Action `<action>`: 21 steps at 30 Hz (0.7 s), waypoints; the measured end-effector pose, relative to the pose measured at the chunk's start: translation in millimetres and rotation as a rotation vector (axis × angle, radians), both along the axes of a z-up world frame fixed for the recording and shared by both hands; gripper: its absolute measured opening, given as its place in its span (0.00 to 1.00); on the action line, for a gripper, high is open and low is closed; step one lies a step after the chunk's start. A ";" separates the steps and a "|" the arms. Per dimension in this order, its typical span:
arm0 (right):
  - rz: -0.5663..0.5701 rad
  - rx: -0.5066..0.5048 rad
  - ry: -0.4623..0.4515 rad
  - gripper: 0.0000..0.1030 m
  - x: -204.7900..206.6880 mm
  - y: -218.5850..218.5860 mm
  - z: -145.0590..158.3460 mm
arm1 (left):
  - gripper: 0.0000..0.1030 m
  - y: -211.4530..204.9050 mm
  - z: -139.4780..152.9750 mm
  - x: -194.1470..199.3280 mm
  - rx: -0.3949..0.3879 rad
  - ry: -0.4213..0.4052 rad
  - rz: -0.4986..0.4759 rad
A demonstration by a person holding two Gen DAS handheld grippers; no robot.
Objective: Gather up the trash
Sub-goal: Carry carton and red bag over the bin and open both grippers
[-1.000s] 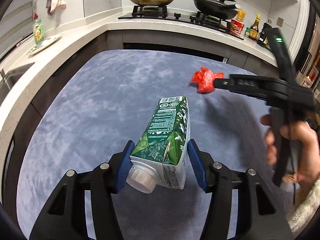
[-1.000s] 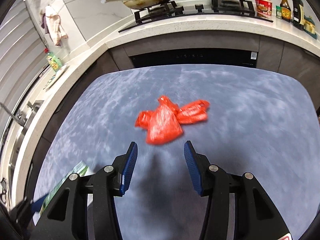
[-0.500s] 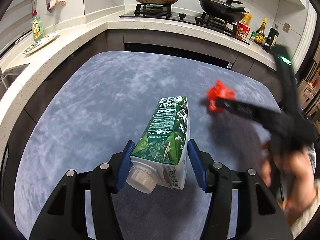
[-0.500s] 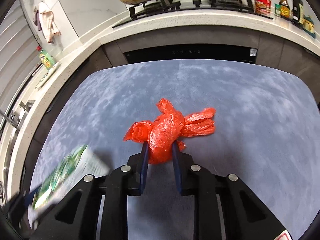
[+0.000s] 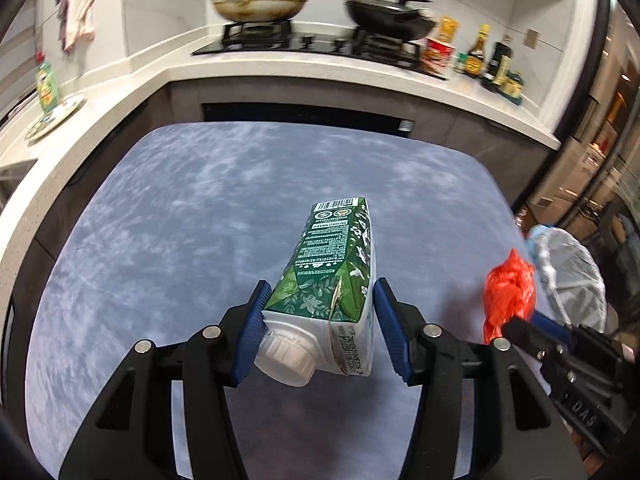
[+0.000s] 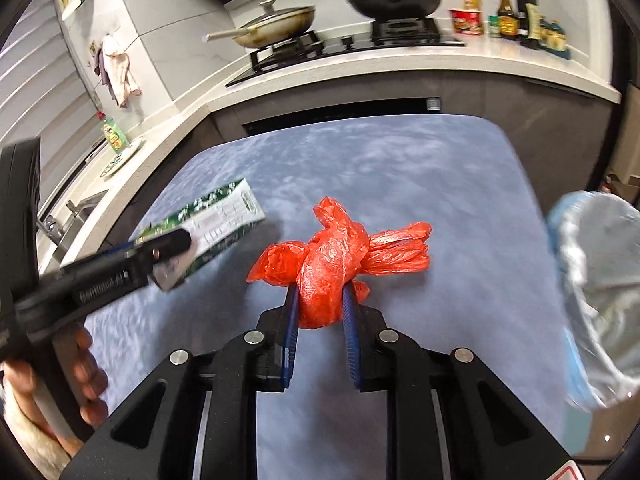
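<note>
A mottled blue-grey carpet [image 5: 168, 240] with a soft, cloudy nap fills the floor, bounded on the far and left sides by a pale speckled stone counter [image 6: 360, 64]. At the right edge stands a bin lined with a thin, crinkly translucent bag [image 6: 596, 280] rimmed in light blue. On the far hob sit a tan lidded pan [image 5: 256, 4] and a black wok [image 5: 390, 18], both blurred in the left wrist view.

The green carton [image 5: 334, 276] is a tall gable-topped box of glossy printed card, leaf-patterned, with a ribbed white screw cap at its near end and a barcode at its far end. The left gripper [image 5: 318, 330] holds it off the carpet, blue ribbed pads pressed against its two sides, with the carton pointing away along the fingers.

The red plastic bag [image 6: 332, 264] is a knotted, wrinkled bundle of shiny film with loose ends flaring left and right. The right gripper [image 6: 320, 312] is closed nearly together on its lower part, lifting it above the carpet, left of the bin. A bare hand [image 6: 76, 372] grips the left tool's handle at the near left.
</note>
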State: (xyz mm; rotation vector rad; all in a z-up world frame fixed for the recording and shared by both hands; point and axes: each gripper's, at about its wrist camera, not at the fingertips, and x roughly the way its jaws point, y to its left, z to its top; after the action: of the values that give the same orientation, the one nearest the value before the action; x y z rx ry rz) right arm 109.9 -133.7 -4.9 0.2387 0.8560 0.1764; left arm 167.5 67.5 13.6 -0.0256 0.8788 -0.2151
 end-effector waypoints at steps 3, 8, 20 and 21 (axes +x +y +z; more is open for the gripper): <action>-0.037 0.015 -0.007 0.19 -24.5 -25.3 6.9 | 0.49 -27.9 9.8 -16.2 0.004 -0.011 -0.050; -0.134 0.042 -0.028 0.19 -60.5 -77.9 14.4 | 0.49 -85.4 20.6 -42.0 -0.021 -0.006 -0.166; -0.376 0.081 -0.042 0.19 -113.9 -201.0 11.1 | 0.49 -232.9 34.0 -73.5 -0.051 -0.008 -0.407; -0.388 0.080 -0.045 0.19 -114.5 -208.6 10.8 | 0.49 -243.8 34.2 -74.2 -0.051 -0.010 -0.420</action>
State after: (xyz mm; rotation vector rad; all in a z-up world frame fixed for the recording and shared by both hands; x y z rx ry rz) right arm -4.5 -342.3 6.0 0.4683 0.7438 -0.1461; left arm 93.4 -176.4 47.8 0.1143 0.8622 -0.6296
